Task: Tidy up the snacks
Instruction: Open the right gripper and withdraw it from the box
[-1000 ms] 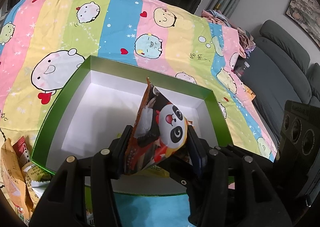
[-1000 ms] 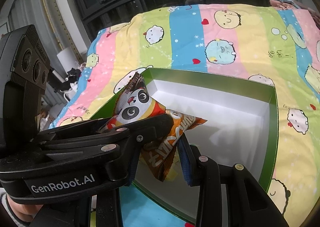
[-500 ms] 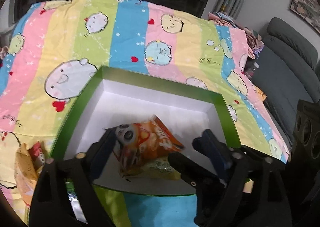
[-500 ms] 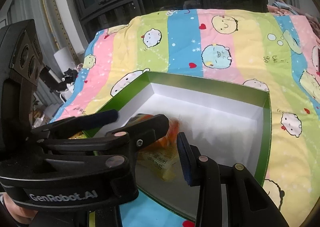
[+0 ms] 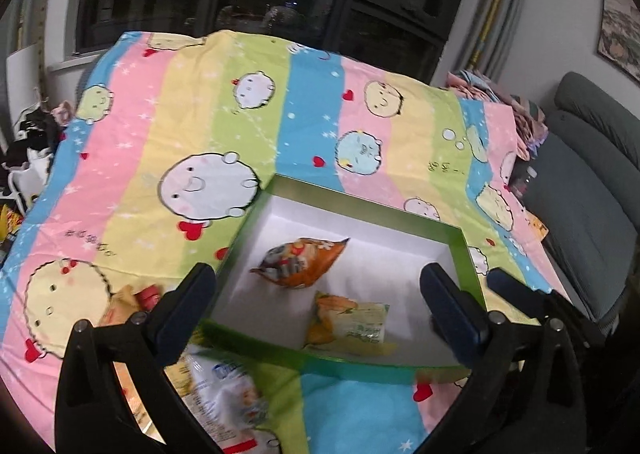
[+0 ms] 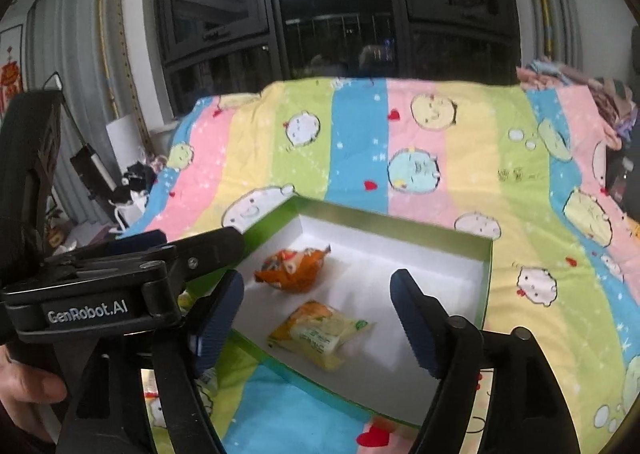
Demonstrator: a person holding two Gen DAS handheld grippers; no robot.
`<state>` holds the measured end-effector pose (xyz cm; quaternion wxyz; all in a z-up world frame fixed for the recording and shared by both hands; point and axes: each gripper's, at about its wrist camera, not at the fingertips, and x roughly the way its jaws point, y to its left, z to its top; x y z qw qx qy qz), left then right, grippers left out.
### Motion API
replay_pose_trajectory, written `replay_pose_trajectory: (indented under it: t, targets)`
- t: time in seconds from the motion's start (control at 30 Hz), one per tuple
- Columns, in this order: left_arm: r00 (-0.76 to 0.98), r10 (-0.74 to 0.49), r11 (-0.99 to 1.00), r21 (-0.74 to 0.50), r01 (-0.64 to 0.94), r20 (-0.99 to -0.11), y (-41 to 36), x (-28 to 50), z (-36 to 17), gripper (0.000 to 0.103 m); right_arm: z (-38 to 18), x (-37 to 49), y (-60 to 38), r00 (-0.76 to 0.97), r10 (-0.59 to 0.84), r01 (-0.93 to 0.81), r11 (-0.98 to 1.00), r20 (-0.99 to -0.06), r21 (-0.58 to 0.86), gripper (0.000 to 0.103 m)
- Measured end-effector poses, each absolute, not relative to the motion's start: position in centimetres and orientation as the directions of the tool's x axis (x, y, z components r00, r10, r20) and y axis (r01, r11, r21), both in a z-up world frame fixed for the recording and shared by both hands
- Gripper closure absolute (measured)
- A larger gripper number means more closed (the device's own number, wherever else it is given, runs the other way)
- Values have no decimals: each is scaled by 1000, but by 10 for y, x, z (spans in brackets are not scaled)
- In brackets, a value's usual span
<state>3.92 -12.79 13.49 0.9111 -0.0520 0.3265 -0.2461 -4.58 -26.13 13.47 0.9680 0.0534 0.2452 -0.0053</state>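
Orange snack bag (image 5: pixel 302 262) flat in green box (image 5: pixel 466 254), pointed corner upper-right; both grippers' jaws just opened, empty.

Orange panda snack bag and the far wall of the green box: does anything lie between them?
Nothing. In both wrist views only bare white floor separates the orange panda bag from the green box far wall; the yellow packet lies nearer the camera.

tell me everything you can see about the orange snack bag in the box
The orange snack bag is a crinkly, glossy foil-like pouch with a cartoon print, too blurred to read. It looks sealed and puffy, and lies on its side on the white floor of the green box, toward the left wall. A yellow packet lies nearer the camera, apart from it. Nothing grips it; it touches only the box floor.
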Motion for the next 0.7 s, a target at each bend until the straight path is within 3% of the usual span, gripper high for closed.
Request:
replay_pose_trajectory:
  t: [0.2,0.7]
  targets:
    - [703,-444,896,-263,358,-555,-101,21,141,0,148,-57,-252,897,31,8,996,-442,87,18]
    - [777,-339,939,-234,250,-531,-61,-19,156,0,161,-79,-240,916,84,-43,993,-392,113,17]
